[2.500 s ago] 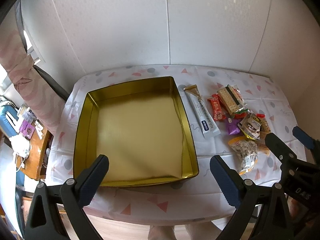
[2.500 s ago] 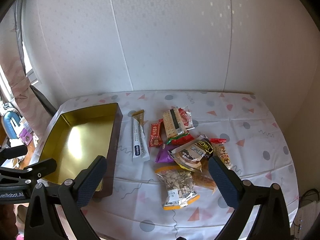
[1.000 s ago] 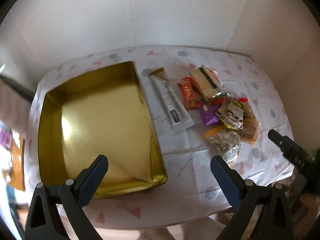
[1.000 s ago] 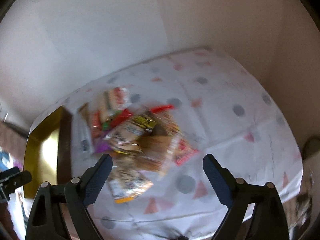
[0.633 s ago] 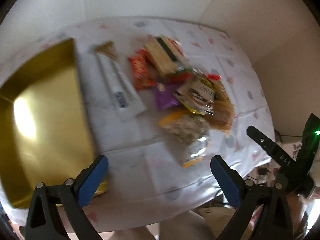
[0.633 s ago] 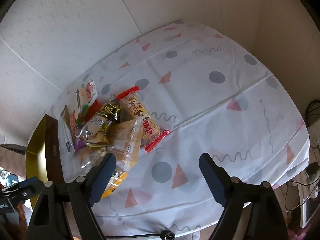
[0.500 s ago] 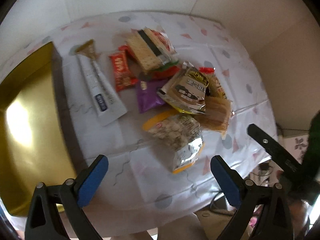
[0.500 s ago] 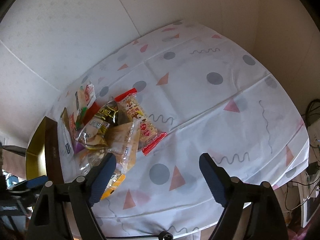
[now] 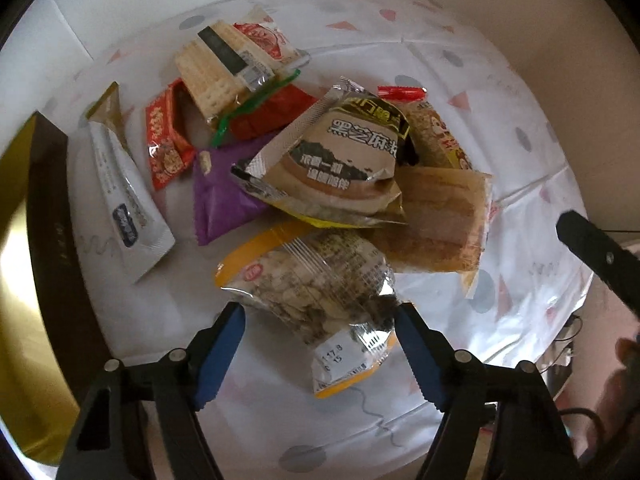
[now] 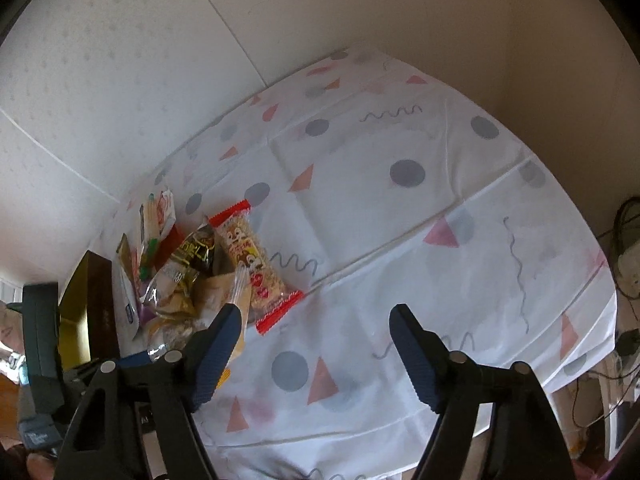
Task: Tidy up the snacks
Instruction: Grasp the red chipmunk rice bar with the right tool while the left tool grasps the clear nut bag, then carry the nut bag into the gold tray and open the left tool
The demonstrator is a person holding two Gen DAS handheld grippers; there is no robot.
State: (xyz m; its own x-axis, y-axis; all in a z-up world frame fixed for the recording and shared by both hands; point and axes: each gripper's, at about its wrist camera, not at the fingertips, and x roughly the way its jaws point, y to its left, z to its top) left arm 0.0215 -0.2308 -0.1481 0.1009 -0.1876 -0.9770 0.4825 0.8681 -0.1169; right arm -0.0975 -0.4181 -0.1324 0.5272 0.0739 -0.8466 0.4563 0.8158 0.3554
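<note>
A pile of snack packets lies on the patterned tablecloth (image 9: 460, 60). In the left wrist view my left gripper (image 9: 320, 330) is open, its blue fingertips on either side of a clear yellow-edged seed packet (image 9: 316, 284). Behind it lie a brown sesame packet (image 9: 340, 164), a tan wafer packet (image 9: 436, 220), a purple packet (image 9: 224, 196), a white tube sachet (image 9: 124, 196), a red packet (image 9: 164, 140) and a cracker pack (image 9: 216, 68). The gold tin (image 9: 20, 280) is at the left. My right gripper (image 10: 316, 336) is open and empty above bare cloth, right of the pile (image 10: 188, 276).
The tin also shows in the right wrist view (image 10: 86, 300), far left beyond the pile. A red-ended cartoon snack bar (image 10: 256, 264) lies at the pile's right side. White walls close the back and right. Cables and a socket strip (image 10: 628, 276) lie on the floor beyond the table's right edge.
My left gripper has swung right from over the tin and dropped close to the seed packet. My right gripper has turned right, towards the table's bare end.
</note>
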